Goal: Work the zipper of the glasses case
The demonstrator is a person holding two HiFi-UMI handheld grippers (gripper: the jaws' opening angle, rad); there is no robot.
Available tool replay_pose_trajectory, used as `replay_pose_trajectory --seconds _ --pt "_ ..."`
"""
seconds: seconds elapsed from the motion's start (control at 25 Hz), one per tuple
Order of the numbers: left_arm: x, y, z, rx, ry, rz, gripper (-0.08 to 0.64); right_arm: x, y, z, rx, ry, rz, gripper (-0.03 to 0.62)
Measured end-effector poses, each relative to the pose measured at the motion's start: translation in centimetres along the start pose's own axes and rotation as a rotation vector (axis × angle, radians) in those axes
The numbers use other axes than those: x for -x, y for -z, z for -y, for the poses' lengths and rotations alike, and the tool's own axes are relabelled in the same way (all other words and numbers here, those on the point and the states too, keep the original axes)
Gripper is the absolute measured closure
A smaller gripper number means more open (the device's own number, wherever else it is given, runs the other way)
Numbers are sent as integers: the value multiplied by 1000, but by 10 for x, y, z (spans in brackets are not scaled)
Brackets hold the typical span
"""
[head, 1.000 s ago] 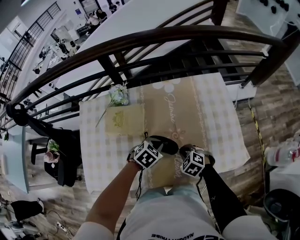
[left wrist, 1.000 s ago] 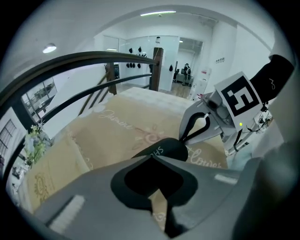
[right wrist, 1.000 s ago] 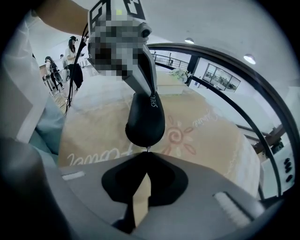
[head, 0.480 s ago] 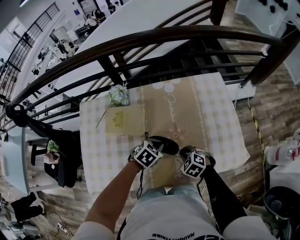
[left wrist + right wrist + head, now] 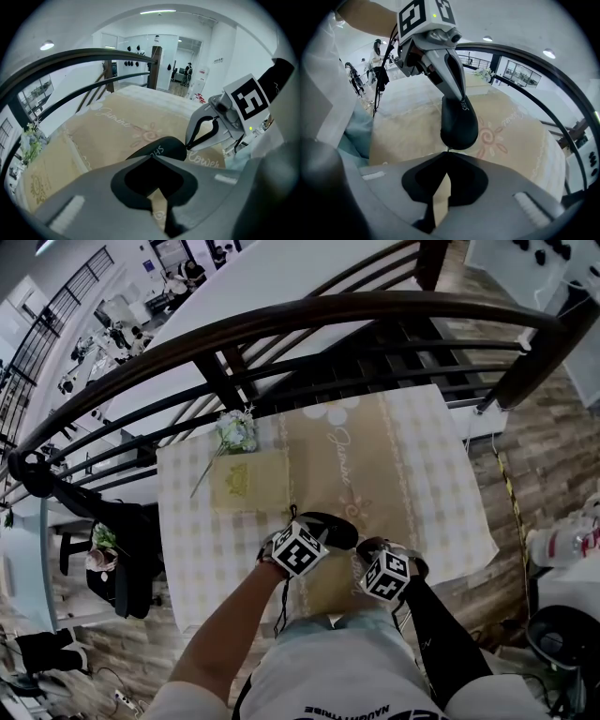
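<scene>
Glasses case (image 5: 330,527) is laid on the desk (image 5: 431,474). Left gripper (image 5: 152,158) fingers are closed, tips pressed against one end; right gripper (image 5: 447,151) fingers are pinched shut on the zipper pull (image 5: 448,149) at the other.

The glasses case (image 5: 330,527) lies on the table (image 5: 422,474) between the two claws. The left gripper (image 5: 457,96) is at its left end, and the right gripper (image 5: 447,152) is at its right end, tips on what seems to be the zipper pull (image 5: 448,149). Ahead and left of the left gripper lies a flat box (image 5: 248,480), with the flower bunch (image 5: 236,430) just beyond it and the railing (image 5: 281,320) behind the table's far edge.
</scene>
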State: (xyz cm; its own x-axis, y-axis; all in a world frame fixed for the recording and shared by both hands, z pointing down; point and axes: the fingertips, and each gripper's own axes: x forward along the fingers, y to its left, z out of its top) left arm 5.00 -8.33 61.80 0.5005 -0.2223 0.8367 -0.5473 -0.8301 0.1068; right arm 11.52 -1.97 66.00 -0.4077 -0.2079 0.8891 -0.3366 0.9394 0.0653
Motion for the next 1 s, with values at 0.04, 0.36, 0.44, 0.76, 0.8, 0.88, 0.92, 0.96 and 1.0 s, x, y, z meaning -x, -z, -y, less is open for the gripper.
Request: replay_pose_trajectory --seconds 0.04,0.36,0.44,0.76,0.8,0.88,0.92,0.96,1.0 --pt "0 0 0 -1 3 1 555 0 -1 -2 -4 -1 0 561" --pt "-1 1 1 -33 21 1 555 -4 -6 -9 -79 2 5 561" --pt "-2 1 1 -37 24 3 555 -5 -8 -10 -106 1 10 561" --pt "0 -1 2 -36 24 9 555 -6 -20 -17 -215 21 16 561" --pt "0 -1 2 -37 23 10 555 -6 -20 -17 -236 25 17 561" --pt "0 -1 2 -40 20 12 555 -7 -22 -17 -272 34 19 560" --pt "0 0 2 -42 19 13 555 -8 -22 -18 -286 37 21 558" --pt "-1 0 2 -43 17 14 555 -9 -22 -18 -297 41 22 558" --pt "-1 0 2 -45 17 15 555 -9 -21 -18 -307 43 24 560"
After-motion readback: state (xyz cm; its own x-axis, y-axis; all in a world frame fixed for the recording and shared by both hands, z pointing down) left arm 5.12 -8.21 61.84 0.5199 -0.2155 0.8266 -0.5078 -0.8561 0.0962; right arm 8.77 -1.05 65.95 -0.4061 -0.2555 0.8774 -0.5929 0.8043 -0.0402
